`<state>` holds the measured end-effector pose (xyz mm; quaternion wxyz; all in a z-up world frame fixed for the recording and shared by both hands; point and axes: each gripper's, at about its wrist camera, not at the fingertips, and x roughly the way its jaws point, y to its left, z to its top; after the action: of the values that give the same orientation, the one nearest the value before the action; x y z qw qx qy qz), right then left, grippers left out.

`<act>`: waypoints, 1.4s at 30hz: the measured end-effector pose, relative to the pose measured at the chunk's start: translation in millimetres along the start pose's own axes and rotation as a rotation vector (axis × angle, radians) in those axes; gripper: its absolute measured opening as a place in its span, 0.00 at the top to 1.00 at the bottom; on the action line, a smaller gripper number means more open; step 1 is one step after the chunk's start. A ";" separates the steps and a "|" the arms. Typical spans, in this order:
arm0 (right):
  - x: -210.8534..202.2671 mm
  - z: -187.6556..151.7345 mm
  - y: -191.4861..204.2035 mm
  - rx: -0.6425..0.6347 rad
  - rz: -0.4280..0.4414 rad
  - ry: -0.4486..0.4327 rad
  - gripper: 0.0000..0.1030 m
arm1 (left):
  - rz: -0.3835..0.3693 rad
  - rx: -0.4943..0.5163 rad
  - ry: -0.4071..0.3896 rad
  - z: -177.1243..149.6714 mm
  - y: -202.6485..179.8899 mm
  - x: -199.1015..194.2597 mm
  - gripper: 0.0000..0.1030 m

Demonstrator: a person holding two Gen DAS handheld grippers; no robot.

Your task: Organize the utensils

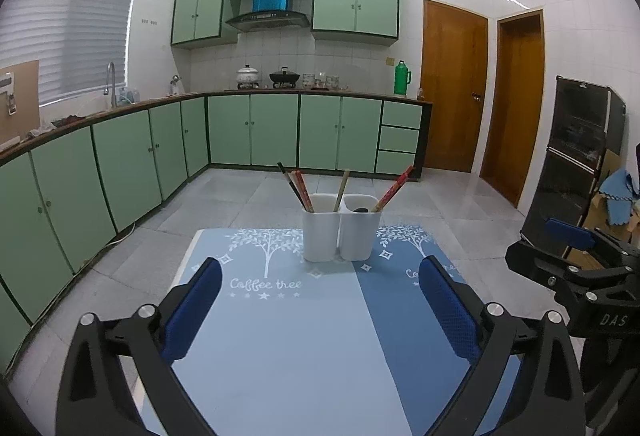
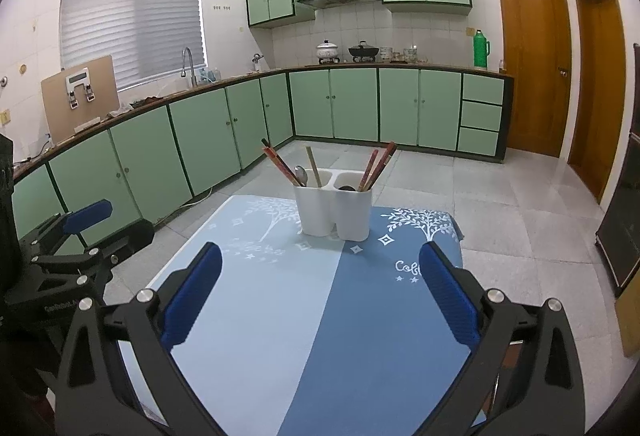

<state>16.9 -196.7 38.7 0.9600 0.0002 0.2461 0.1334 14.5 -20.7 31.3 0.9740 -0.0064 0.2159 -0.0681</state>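
Observation:
A white two-compartment utensil holder (image 1: 340, 232) (image 2: 334, 209) stands at the far end of a blue-clothed table (image 1: 296, 336) (image 2: 320, 316). Red and dark chopsticks (image 1: 298, 189) (image 2: 280, 165) and a wooden stick lean in its left cup, and a spoon (image 2: 301, 175) shows there in the right wrist view. More red chopsticks (image 1: 394, 187) (image 2: 378, 165) lean in the right cup. My left gripper (image 1: 320, 270) is open over the cloth, short of the holder, nothing between its blue pads. My right gripper (image 2: 320, 254) is likewise open and holds nothing.
Green cabinets (image 1: 256, 131) and a countertop with pots, a faucet and a green thermos (image 1: 402, 77) run along the far walls. Two wooden doors (image 1: 454, 87) stand at right, a dark cabinet (image 1: 576, 155) beside the table. Grey tiled floor surrounds the table.

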 end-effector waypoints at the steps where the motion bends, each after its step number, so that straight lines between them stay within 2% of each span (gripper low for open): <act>1: -0.9 -0.3 0.5 0.000 0.001 0.000 0.07 | 0.001 0.000 -0.001 -0.4 0.1 -0.8 0.06; 42: -0.9 0.6 -2.0 0.000 0.003 0.007 0.07 | 0.006 0.004 -0.004 -1.5 1.6 -7.4 0.06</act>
<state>16.9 -198.9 39.5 0.9590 0.0003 0.2493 0.1348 7.4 -18.1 32.9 0.9747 -0.0038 0.2137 -0.0654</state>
